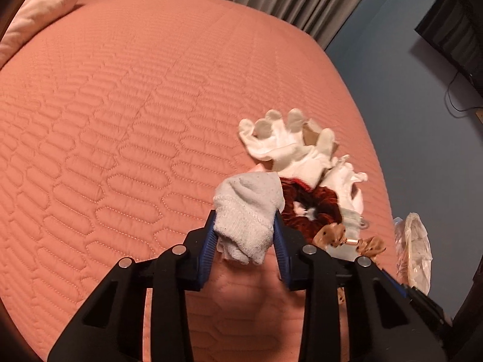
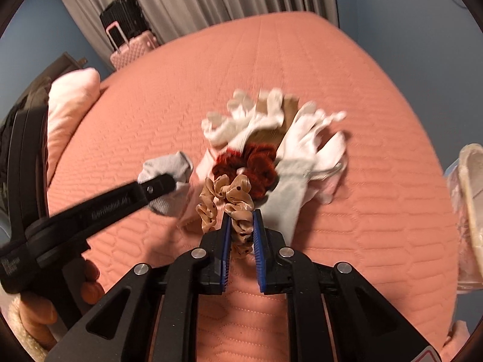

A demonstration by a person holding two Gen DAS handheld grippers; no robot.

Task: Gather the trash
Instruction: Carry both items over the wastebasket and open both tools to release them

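the left gripper (image 1: 246,229) has its blue-padded jaws clamped on a small grey knitted sock (image 1: 247,211), lifted a little off the salmon quilted bedspread (image 1: 120,120), likely to carry it away. the right gripper (image 2: 241,232) pinches a tan satin scrunchie with dark dots (image 2: 229,208) at the near edge of the pile. behind it lie a rust velvet scrunchie (image 2: 250,166) and white fabric gloves (image 2: 305,138), heaped together, probably for collecting. a clear plastic bag (image 2: 468,211) hangs off the bed's right edge.

A salmon-pink quilted bed (image 1: 120,120) carries a heap of white cloth gloves (image 2: 259,120), a rust velvet scrunchie (image 2: 256,163) near its right edge, and a pale pink pillow (image 1: 42,9) at its far-left corner.
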